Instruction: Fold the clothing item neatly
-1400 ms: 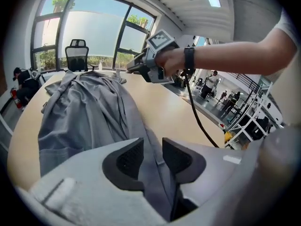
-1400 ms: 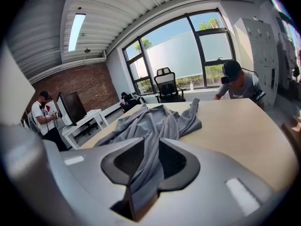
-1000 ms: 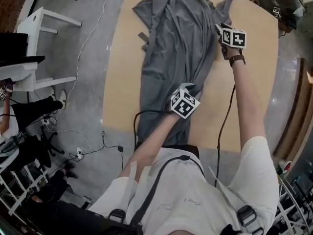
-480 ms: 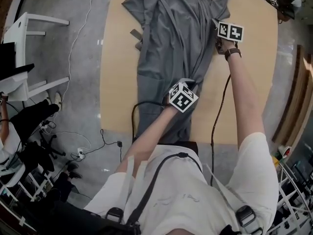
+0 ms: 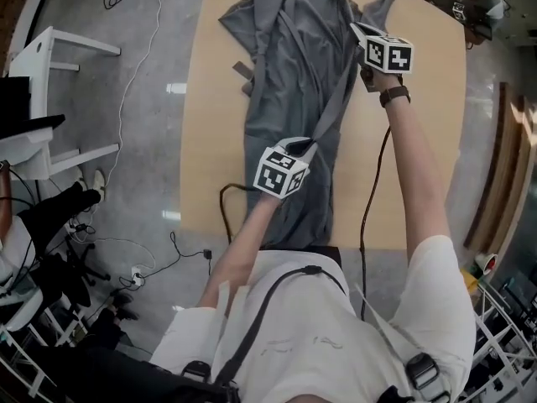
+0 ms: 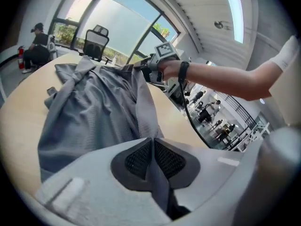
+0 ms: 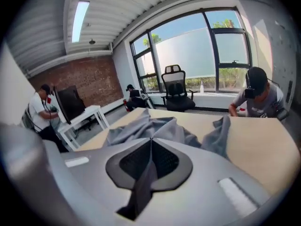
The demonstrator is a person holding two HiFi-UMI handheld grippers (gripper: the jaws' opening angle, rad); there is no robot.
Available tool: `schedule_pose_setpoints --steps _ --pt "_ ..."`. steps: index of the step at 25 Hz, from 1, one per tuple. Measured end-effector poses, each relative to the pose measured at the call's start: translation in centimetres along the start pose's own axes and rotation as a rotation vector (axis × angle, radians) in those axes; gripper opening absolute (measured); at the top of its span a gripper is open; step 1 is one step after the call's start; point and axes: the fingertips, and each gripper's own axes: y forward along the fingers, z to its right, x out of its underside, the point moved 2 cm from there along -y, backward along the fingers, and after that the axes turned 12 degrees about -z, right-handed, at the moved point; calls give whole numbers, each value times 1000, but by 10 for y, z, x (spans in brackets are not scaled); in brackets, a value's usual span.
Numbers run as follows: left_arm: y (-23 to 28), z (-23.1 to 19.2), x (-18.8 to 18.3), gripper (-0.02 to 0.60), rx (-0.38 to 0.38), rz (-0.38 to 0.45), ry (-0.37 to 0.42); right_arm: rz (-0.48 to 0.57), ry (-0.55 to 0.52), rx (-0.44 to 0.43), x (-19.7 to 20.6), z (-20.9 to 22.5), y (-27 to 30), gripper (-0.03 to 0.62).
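Observation:
A crumpled grey garment lies lengthwise on the light wooden table, its near end hanging over the front edge. My left gripper is over the garment's near right edge. Its jaws are closing, and a fold of grey cloth is pinched between the pads. My right gripper is at the far right edge, shut on the same edge of cloth. The edge runs as a raised, taut strip between the two grippers. In the left gripper view, the right gripper shows ahead, holding the strip.
A white desk stands on the floor at the left, with cables trailing beside the table. A person sits at the table's far end. An office chair stands by the windows. A small grey tab lies left of the garment.
Both grippers have closed on the garment's right edge and raised it into a taut strip. The left gripper has shifted left along the garment.

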Motion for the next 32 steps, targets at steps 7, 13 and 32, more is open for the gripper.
schedule_pose_setpoints --steps 7,13,32 --pt "-37 -58 29 34 -63 49 -173 -16 -12 -109 -40 -85 58 14" --pt "-45 -81 41 133 -136 18 -166 -32 8 -65 -25 -101 81 195" --pt "-152 -34 -42 -1 -250 306 110 321 118 8 87 -148 -173 2"
